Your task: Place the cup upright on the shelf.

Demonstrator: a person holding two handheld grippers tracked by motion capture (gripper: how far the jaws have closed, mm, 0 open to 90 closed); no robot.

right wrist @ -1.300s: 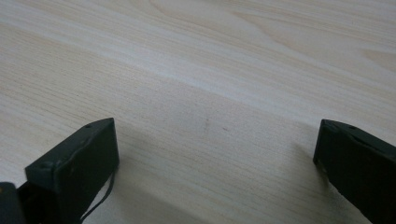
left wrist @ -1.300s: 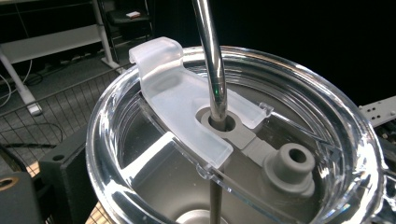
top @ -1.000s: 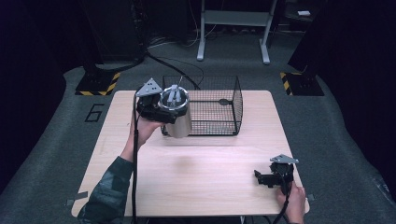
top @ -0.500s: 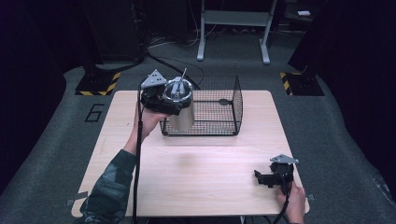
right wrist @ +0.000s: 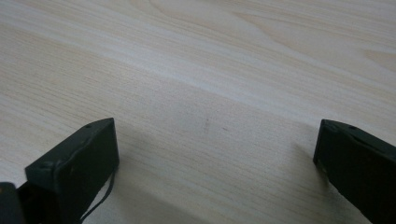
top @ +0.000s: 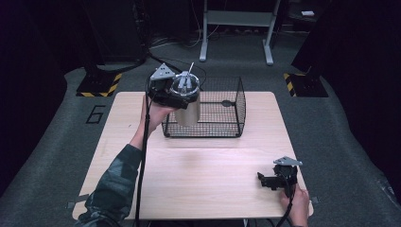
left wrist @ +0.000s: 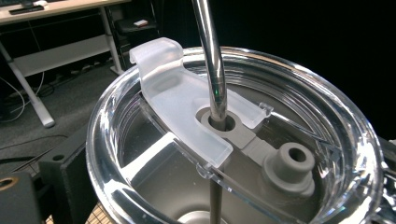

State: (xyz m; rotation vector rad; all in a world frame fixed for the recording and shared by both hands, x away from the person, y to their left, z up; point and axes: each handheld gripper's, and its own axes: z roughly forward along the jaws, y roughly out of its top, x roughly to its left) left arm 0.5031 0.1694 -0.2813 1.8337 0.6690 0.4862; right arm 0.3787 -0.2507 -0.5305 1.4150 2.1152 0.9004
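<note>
Steel tumbler with clear lid and metal straw (top: 187,105), gripped by left gripper (top: 171,92), hangs above black wire basket (top: 222,111); lowering inside looks next. Right gripper (top: 276,180) rests, jaws wide apart.

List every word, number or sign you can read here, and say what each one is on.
"6": painted in light grey on the dark floor, left of the table.
Yellow and black hazard stripes: on two black bases on the floor, no lettering.
Nothing readable on the tumbler, its lid or the wire basket.
</note>
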